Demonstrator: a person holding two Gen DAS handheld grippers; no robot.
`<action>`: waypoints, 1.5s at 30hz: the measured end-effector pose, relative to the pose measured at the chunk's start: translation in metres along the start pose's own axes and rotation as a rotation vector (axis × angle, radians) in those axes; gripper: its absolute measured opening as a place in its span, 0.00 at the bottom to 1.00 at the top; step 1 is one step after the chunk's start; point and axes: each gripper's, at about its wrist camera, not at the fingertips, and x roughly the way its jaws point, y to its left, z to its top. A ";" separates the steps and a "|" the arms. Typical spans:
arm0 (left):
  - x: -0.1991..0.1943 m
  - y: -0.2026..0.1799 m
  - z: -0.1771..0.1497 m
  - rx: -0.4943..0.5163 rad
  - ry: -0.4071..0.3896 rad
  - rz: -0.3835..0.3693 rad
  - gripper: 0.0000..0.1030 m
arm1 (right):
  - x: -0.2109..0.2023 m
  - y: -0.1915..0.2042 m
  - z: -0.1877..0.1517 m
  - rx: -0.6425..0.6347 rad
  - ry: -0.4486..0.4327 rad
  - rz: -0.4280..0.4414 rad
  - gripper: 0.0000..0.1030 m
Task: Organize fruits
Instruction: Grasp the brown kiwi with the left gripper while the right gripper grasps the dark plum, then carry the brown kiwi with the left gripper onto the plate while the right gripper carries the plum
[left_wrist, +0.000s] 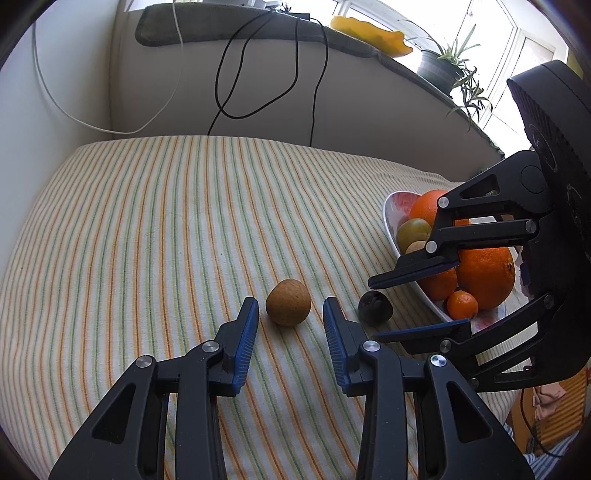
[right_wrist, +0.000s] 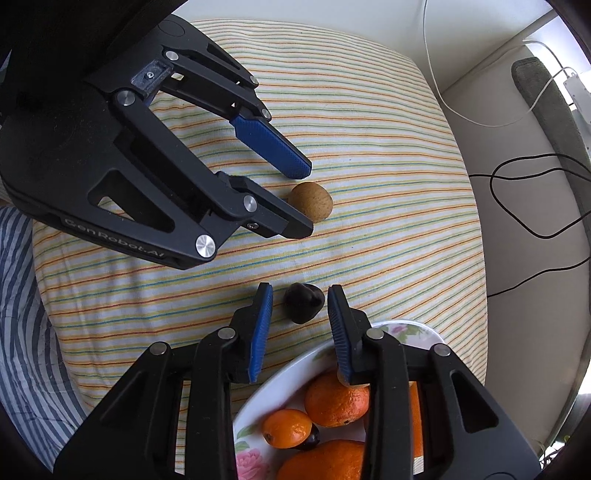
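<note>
A brown round fruit (left_wrist: 288, 302) lies on the striped cloth just ahead of my open left gripper (left_wrist: 290, 306), between its fingertips; it also shows in the right wrist view (right_wrist: 311, 201). A dark purple fruit (right_wrist: 303, 302) lies between the tips of my open right gripper (right_wrist: 300, 295), beside the bowl; it shows in the left wrist view too (left_wrist: 375, 307). The white flowered bowl (right_wrist: 280, 380) holds several oranges (right_wrist: 336, 400) and a small mandarin (right_wrist: 287, 428). The right gripper (left_wrist: 417, 302) reaches over the bowl (left_wrist: 391, 221) in the left view. Both grippers are empty.
The striped cloth (left_wrist: 166, 229) covers a cushioned surface against a beige wall. Black and white cables (left_wrist: 236, 74) hang down the wall. A potted plant (left_wrist: 443, 66) and a yellow object (left_wrist: 369, 31) sit on the sill. Blue striped fabric (right_wrist: 26, 332) lies beside the cloth.
</note>
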 end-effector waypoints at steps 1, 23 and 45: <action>0.000 0.000 0.000 -0.001 0.001 0.001 0.31 | 0.001 0.000 0.001 -0.002 0.004 -0.002 0.28; -0.005 0.003 -0.001 -0.024 -0.026 0.035 0.23 | 0.004 -0.010 0.001 0.048 -0.025 -0.007 0.21; -0.051 -0.005 -0.011 -0.015 -0.093 0.092 0.23 | -0.061 -0.010 -0.018 0.283 -0.269 0.035 0.20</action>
